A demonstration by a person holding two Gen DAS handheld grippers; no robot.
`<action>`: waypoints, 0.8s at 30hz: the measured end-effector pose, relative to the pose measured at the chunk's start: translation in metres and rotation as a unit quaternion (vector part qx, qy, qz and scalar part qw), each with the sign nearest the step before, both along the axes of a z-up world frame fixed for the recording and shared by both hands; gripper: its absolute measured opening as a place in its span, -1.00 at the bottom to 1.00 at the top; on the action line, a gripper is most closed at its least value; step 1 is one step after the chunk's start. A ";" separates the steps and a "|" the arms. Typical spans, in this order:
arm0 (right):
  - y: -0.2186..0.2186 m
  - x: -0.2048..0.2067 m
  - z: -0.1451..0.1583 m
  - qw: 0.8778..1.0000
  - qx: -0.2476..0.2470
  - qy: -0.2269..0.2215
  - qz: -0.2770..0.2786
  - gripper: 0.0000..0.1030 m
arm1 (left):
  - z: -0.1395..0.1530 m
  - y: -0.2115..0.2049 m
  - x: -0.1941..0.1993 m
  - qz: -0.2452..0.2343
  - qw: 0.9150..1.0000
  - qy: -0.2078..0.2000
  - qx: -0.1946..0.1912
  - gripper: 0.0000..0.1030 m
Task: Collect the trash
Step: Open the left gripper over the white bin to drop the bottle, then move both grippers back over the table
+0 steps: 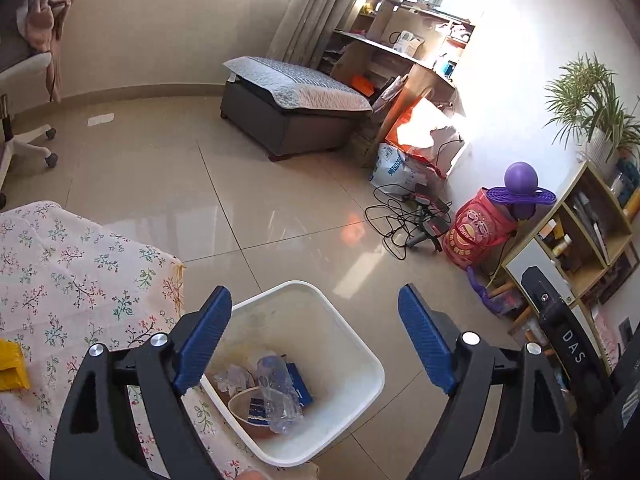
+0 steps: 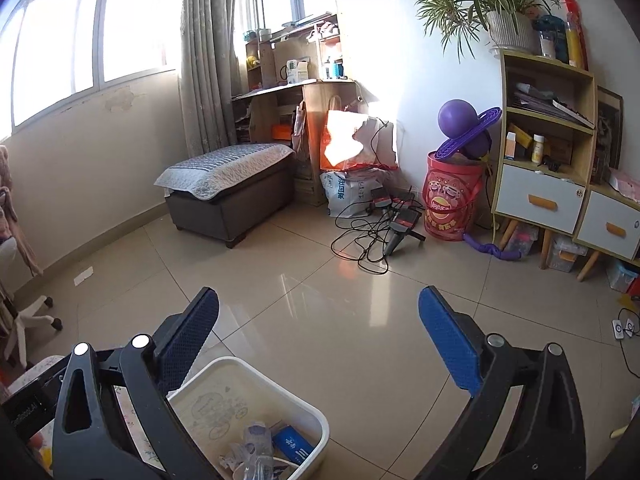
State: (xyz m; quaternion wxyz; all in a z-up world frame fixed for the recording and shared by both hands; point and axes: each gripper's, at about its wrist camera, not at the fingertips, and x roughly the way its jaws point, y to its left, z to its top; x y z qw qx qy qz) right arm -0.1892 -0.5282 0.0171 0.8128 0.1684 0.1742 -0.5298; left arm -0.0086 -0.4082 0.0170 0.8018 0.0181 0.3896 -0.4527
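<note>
White trash bin (image 1: pixel 352 360) on the tiled floor beside the floral-clothed table (image 1: pixel 80 280), crushed plastic bottle (image 1: pixel 280 388) and paper scraps inside the bin, left gripper (image 1: pixel 316 336) fingers spread empty above the bin, right gripper (image 2: pixel 320 340) fingers spread empty beside the bin

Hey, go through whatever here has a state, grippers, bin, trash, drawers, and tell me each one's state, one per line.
Left gripper: open, empty, above the bin.
Right gripper: open, empty.
White bin: upright on the floor, no lid, partly filled.
Plastic bottle: crushed, lying in the bin.
Paper bowl: in the bin, tilted.
Yellow wrapper: on the floral cloth, outside the bin.
Cabinet drawers: shut.
</note>
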 end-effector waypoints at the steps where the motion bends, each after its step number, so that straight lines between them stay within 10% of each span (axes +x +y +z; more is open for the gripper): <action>1: 0.004 0.004 0.001 1.000 -0.006 0.002 0.005 0.86 | 0.001 0.006 0.002 0.013 1.000 -0.011 0.005 0.63; 13: 0.075 0.069 0.010 0.993 -0.063 0.050 0.090 0.86 | 0.016 0.083 0.032 0.165 0.980 -0.100 0.050 0.87; 24: 0.145 0.131 0.007 0.979 -0.076 0.070 0.178 0.86 | 0.012 0.162 0.066 0.241 0.962 -0.098 0.078 0.87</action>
